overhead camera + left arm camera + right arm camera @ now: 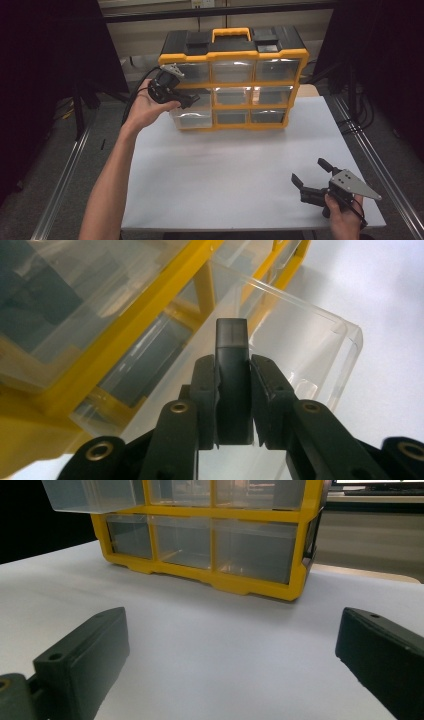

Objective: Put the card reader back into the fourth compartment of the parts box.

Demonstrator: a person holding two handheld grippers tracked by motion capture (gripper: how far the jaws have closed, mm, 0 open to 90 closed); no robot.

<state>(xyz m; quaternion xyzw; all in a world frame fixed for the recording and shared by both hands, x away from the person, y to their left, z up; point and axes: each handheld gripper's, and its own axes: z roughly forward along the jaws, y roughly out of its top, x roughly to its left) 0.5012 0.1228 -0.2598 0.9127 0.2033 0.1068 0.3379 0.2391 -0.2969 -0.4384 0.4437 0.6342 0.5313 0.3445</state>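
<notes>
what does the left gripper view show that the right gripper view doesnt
Left gripper view: the left gripper shut on a small dark block, held above the pulled-out clear drawer.

Right gripper view: the right gripper with jaws wide apart and nothing between them, low over the white table, facing the bottom row of drawers.

Both: the yellow-framed organizer, the pulled-out drawer and the white tabletop.
</notes>
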